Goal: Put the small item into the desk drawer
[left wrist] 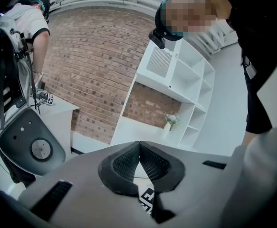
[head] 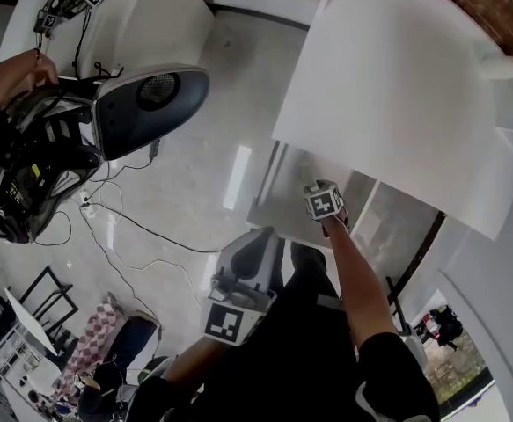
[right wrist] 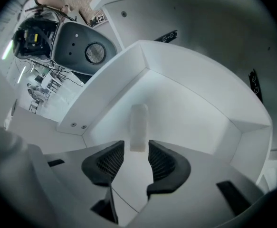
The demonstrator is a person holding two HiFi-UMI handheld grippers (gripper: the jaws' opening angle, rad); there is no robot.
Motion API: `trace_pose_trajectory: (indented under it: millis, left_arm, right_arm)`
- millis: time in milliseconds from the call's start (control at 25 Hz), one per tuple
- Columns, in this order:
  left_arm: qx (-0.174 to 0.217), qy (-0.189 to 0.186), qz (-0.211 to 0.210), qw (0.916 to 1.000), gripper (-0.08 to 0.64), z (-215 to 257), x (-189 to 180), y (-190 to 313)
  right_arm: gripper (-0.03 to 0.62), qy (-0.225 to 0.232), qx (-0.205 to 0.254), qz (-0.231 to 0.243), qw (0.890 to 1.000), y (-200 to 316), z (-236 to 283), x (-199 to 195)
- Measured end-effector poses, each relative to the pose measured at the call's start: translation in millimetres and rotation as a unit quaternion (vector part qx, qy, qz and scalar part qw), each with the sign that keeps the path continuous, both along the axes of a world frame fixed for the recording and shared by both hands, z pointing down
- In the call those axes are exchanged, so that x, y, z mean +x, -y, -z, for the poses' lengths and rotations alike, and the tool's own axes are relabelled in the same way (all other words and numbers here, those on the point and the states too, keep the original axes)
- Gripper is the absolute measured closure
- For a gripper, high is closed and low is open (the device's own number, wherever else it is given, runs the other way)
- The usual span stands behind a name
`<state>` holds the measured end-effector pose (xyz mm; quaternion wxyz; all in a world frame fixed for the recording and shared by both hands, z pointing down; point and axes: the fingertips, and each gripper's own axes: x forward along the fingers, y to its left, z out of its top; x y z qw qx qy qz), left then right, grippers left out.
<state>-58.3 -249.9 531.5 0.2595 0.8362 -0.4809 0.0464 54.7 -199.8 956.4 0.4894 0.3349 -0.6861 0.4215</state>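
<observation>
- Down inside the open drawer lies the small item, a pale oblong block. Its near end reaches between the tips of the right claw.
- That claw's jaws stand apart on either side of the block's end. Neither pad presses it, so the claw is open and holds nothing.
- White on white, the block blurs into the drawer, and what it is made of is hard to tell.
- From the head view the block does not show. The right claw's marker cube and the hand behind it cover that spot, and the desk top cuts off the drawer's back part.
- Outside the drawer, nearer the person, the left claw has its jaws closed tip to tip with nothing between them.
</observation>
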Motion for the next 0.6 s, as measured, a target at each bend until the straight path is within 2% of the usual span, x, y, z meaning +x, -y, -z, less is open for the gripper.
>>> trace_pose_trajectory:
  millis: [120,240,440,600]
  left_arm:
    - [0.008,-0.002,-0.003,1.0000,0.535,9.0,5.7,-5.1]
    - [0.020,-0.004,-0.003,0.9998,0.535,22.3,9.7,-8.0]
    - [0.048,-0.010,-0.003,0.9988,0.535,49.4,14.3,-11.2]
    - [0.061,0.000,-0.016,0.9980,0.535,62.8,16.5,-17.9]
  right_arm:
    - [0.419,0.009,0.010,-0.006,1.000,-3.0,20.0,-0.3]
    - [0.445,0.023,0.001,-0.028,0.999,-11.7,44.4,0.7]
    - [0.497,0.036,0.067,-0.033,0.997,10.6,106.0,7.4]
    - [0.540,0.063,0.127,-0.051,0.989,25.3,166.5,10.7]
